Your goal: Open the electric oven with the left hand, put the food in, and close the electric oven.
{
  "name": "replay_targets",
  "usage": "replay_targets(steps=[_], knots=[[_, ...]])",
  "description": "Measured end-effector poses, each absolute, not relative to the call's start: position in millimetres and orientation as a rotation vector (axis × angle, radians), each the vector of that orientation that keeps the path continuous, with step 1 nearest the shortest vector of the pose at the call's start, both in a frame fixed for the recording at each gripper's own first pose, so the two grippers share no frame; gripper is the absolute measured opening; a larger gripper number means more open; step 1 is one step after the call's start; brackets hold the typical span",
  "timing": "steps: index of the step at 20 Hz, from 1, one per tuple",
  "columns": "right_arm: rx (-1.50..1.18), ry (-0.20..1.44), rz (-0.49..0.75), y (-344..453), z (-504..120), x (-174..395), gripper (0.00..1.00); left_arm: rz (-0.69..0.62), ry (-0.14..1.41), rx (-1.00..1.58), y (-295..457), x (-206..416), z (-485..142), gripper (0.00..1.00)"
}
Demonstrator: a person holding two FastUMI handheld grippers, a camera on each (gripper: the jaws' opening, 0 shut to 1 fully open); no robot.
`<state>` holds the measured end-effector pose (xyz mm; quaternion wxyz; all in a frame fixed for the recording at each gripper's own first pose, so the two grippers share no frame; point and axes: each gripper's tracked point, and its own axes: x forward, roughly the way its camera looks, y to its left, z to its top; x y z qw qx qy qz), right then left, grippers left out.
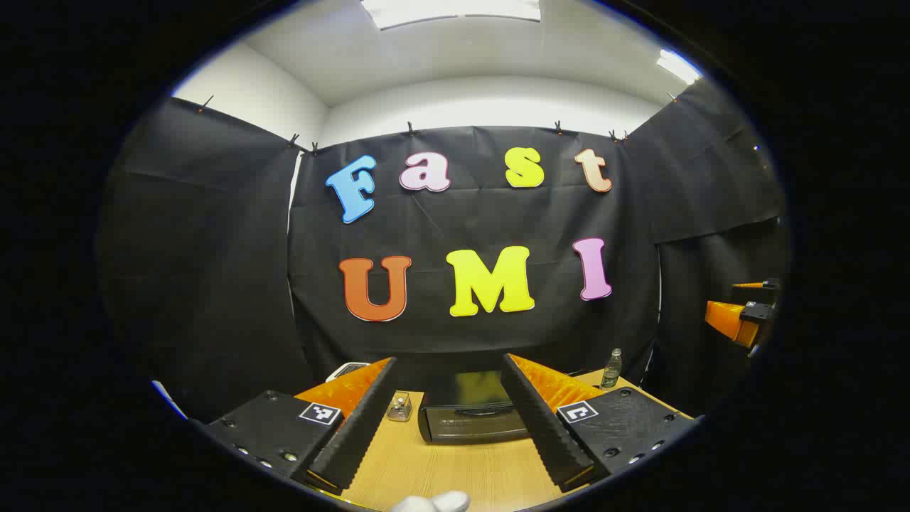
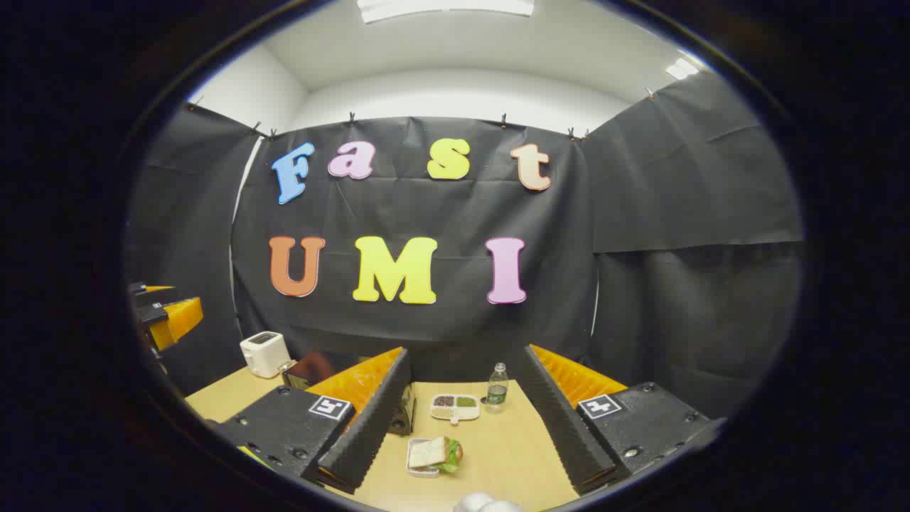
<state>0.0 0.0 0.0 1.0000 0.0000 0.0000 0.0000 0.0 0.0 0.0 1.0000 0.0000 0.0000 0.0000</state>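
Note:
The black electric oven [image 1: 473, 412] stands on the wooden table [image 1: 455, 473] with its door closed, seen between the fingers of my left gripper [image 1: 451, 441], which is open and held above the table short of the oven. In the right gripper view a sandwich on a small white tray [image 2: 434, 455] lies on the table [image 2: 512, 448] between the fingers of my open right gripper [image 2: 466, 444], lower than the fingertips. The oven's edge [image 2: 405, 412] shows behind my right gripper's left finger. The other gripper [image 1: 739, 320] hangs at the far right of the left gripper view.
A small glass jar [image 1: 399, 407] stands left of the oven. A water bottle [image 2: 498, 387] and a divided tray of food [image 2: 455, 407] sit at the table's back. A white toaster [image 2: 264, 353] stands at the back left. Black cloth walls enclose the table.

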Motion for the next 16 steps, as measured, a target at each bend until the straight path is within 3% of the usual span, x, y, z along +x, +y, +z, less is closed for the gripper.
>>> replay_targets(steps=[1, 2, 5, 6, 7, 8, 9, 10, 11, 12, 15, 16], knots=[[-0.001, 0.002, 0.0, -1, 0, 1, 1.0, 0.001, 0.0, 0.004, 0, 1, 1, 0.88], [0.0, 0.005, -0.001, -2, -1, 2, 1.0, 0.002, -0.001, 0.006, 0, 2, 0, 0.95], [-0.003, 0.006, -0.005, -3, -1, 5, 1.0, 0.0, -0.002, 0.003, -3, 5, 0, 0.95], [-0.002, 0.002, -0.007, -4, -1, 6, 0.92, -0.002, 0.001, 0.005, -4, 7, -2, 0.95], [0.0, 0.003, -0.009, -6, -2, 6, 0.92, -0.005, 0.004, 0.003, -6, 8, -2, 0.95], [0.002, 0.004, -0.008, -6, -3, 8, 1.0, -0.011, 0.004, 0.001, -8, 10, -1, 0.95], [0.003, 0.006, -0.01, -7, -3, 9, 1.0, -0.012, 0.005, 0.001, -9, 10, -1, 0.95], [0.004, 0.006, -0.012, -10, -4, 9, 0.92, -0.015, 0.002, 0.002, -10, 11, -1, 0.95], [0.006, 0.005, -0.015, -12, -3, 10, 0.92, -0.013, -0.001, 0.005, -11, 12, 0, 0.95], [0.006, 0.005, -0.016, -12, -3, 10, 1.0, -0.011, -0.003, 0.008, -10, 14, -1, 0.95], [0.005, 0.011, -0.017, -13, -5, 15, 0.92, -0.009, 0.002, 0.014, -11, 19, -5, 0.95], [0.006, 0.011, -0.016, -13, -5, 16, 1.0, -0.008, 0.005, 0.015, -11, 20, -6, 0.95]])
